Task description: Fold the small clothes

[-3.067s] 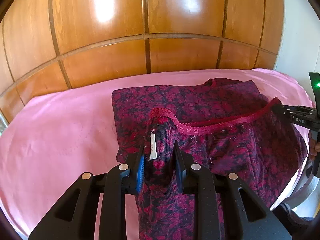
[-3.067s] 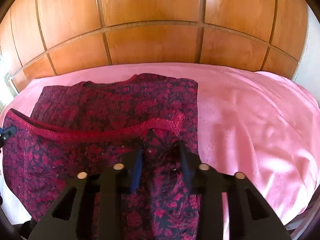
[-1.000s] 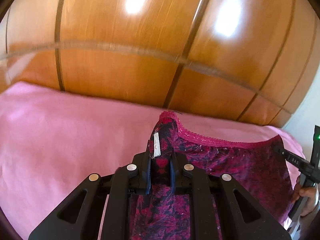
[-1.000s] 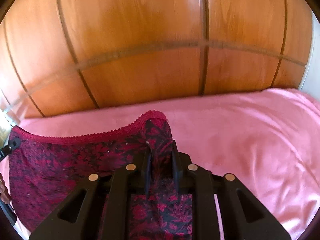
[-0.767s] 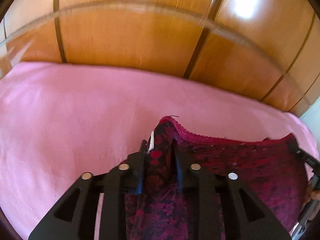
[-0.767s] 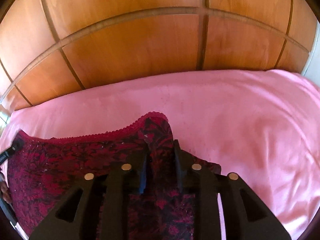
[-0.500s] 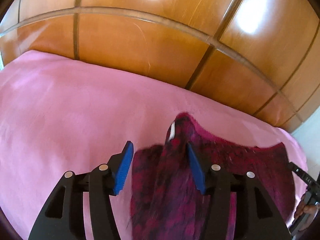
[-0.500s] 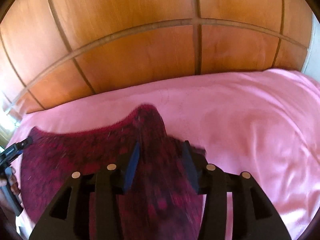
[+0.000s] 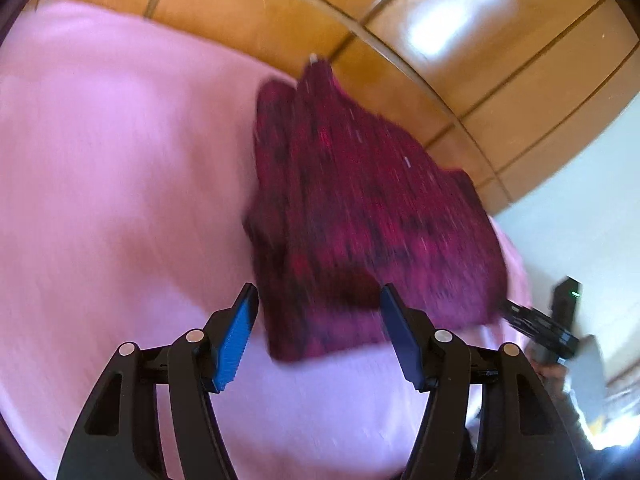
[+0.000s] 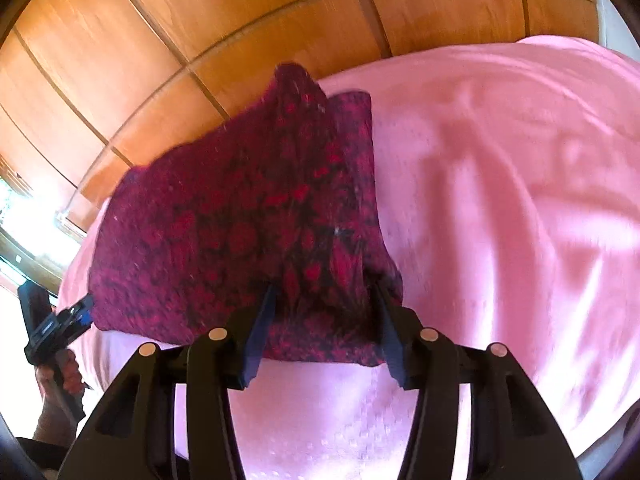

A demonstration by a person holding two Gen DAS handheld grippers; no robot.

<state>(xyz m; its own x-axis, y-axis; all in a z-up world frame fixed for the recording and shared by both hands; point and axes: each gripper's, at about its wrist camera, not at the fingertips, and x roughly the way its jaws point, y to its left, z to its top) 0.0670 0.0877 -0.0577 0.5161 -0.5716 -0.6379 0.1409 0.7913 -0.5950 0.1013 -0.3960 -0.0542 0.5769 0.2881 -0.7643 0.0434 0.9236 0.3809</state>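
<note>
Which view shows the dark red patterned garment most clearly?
The right wrist view: the garment lies folded on the pink sheet, its floral print fairly sharp. The left wrist view shows the garment too, but motion blur smears the print.

Both the left tongs (image 9: 318, 320) and the right tongs (image 10: 324, 322) are spread wide, gripping nothing.

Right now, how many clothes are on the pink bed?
1. The dark red flowery garment lies folded on the pink sheet, near the wooden wall, just ahead of both open grippers. Anything beneath it is hidden.
</note>
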